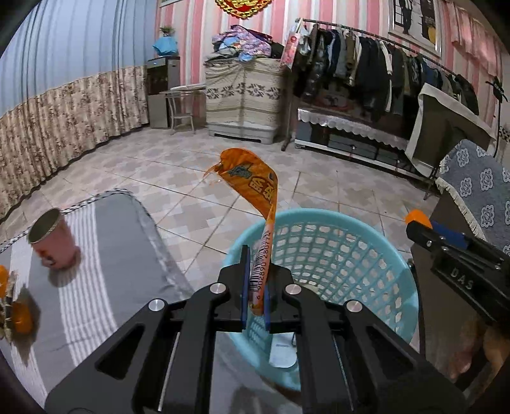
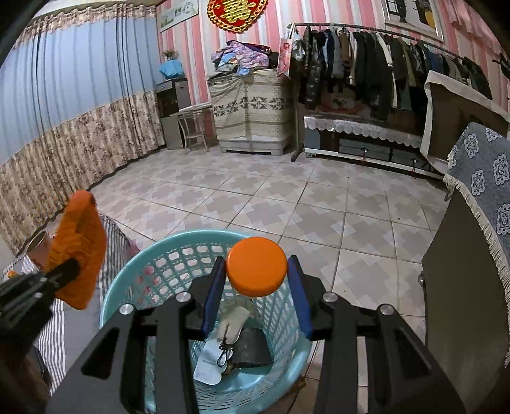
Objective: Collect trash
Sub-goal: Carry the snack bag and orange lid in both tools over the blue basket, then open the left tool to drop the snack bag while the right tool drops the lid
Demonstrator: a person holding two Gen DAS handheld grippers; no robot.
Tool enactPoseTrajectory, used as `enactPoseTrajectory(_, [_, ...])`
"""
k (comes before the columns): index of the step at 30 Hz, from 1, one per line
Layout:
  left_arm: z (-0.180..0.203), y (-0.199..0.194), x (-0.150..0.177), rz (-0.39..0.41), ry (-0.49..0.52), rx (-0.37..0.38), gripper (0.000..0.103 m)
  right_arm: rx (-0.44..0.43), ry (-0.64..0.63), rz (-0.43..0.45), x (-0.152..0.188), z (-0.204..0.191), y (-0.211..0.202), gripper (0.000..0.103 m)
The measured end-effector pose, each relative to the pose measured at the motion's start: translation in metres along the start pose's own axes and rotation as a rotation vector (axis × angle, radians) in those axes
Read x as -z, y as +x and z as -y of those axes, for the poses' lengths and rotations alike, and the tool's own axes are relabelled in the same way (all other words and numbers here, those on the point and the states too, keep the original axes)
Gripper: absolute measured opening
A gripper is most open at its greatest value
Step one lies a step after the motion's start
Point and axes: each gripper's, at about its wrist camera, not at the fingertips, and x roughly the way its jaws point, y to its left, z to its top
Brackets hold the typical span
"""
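1. The left gripper (image 1: pixel 254 288) has its blue-padded fingers (image 1: pixel 244 286) closed on the lower end of a long orange plastic snack wrapper (image 1: pixel 258 197). The wrapper's long axis runs upward from the fingers, then curls over to the left, its torn end pointing left and away over the floor.
2. The wrapper is held above the near rim of a light-blue perforated plastic basket (image 1: pixel 344 251).
3. A barcode is printed along the wrapper's lower part, with the digits "6 902890 280774" partly readable. Blue and white characters higher up cannot be read.
4. The right gripper (image 2: pixel 256 283) has its fingers (image 2: pixel 212 296) clamped on either side of a round orange plastic cap (image 2: pixel 257 267), flat face toward the camera. The cap is held above the basket's (image 2: pixel 178 251) opening.
5. The right gripper's body, seen in the left wrist view (image 1: pixel 459 258), bears the letters "DAS".
6. Inside the basket lie a white paper tag with a black cord (image 2: pixel 208 363), a beige scrap (image 2: pixel 234 321) and a dark flat item (image 2: pixel 251 345).
7. The counter (image 1: pixel 105 254), left of the basket, carries a grey-and-white striped cloth. On it lies a pink paper cup (image 1: pixel 54 242) on its side, mouth toward the upper left. Orange items sit at the counter's left edge (image 1: pixel 19 315); their kind cannot be told.
8. The floor (image 2: pixel 287 203) has beige and grey patterned tiles. The far wall has pink and white stripes, with a red and gold ornament (image 2: pixel 236 14) at the top and a rail of dark clothes (image 2: pixel 376 63) to the right.
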Motion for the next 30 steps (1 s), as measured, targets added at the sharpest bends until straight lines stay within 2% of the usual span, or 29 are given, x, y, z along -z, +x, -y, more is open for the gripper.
enactPoseTrajectory(5, [0.016,0.015,-0.001,-0.017,0.016,0.049,0.005,-0.003,0.034,-0.002,-0.002,0.013,0.003,0.040])
enactPoseTrajectory(10, [0.025,0.026,0.000,-0.054,0.039,0.050,0.011,-0.002,0.041,-0.001,-0.003,0.016,0.003,0.040])
enactPoseTrajectory(11, [0.024,0.027,0.000,-0.062,0.035,0.056,0.018,-0.002,0.042,-0.001,-0.002,0.016,0.003,0.040])
enactPoseTrajectory(12, [0.024,0.027,0.001,-0.068,0.031,0.057,0.031,-0.002,0.043,-0.002,-0.002,0.016,0.003,0.040])
enactPoseTrajectory(14, [0.021,0.023,0.001,-0.058,0.025,0.038,0.042,-0.002,0.043,-0.002,-0.003,0.016,0.003,0.040])
enactPoseTrajectory(17, [0.015,0.018,0.000,-0.048,0.022,0.017,0.050,-0.002,0.040,-0.003,-0.003,0.017,0.003,0.040])
enactPoseTrajectory(19, [0.009,0.013,-0.002,-0.038,0.013,-0.005,0.061,-0.001,0.034,-0.008,0.001,0.016,0.003,0.040])
enactPoseTrajectory(21, [0.001,0.006,-0.003,-0.008,0.001,-0.043,0.078,-0.001,0.023,-0.011,0.005,0.014,0.004,0.040])
enactPoseTrajectory(23, [-0.004,0.001,-0.003,0.016,-0.008,-0.070,0.084,-0.004,0.010,-0.018,0.007,0.011,0.007,0.040])
enactPoseTrajectory(30, [-0.027,-0.010,-0.006,0.046,-0.035,-0.125,0.096,-0.012,-0.031,-0.032,0.008,-0.010,0.011,0.040])
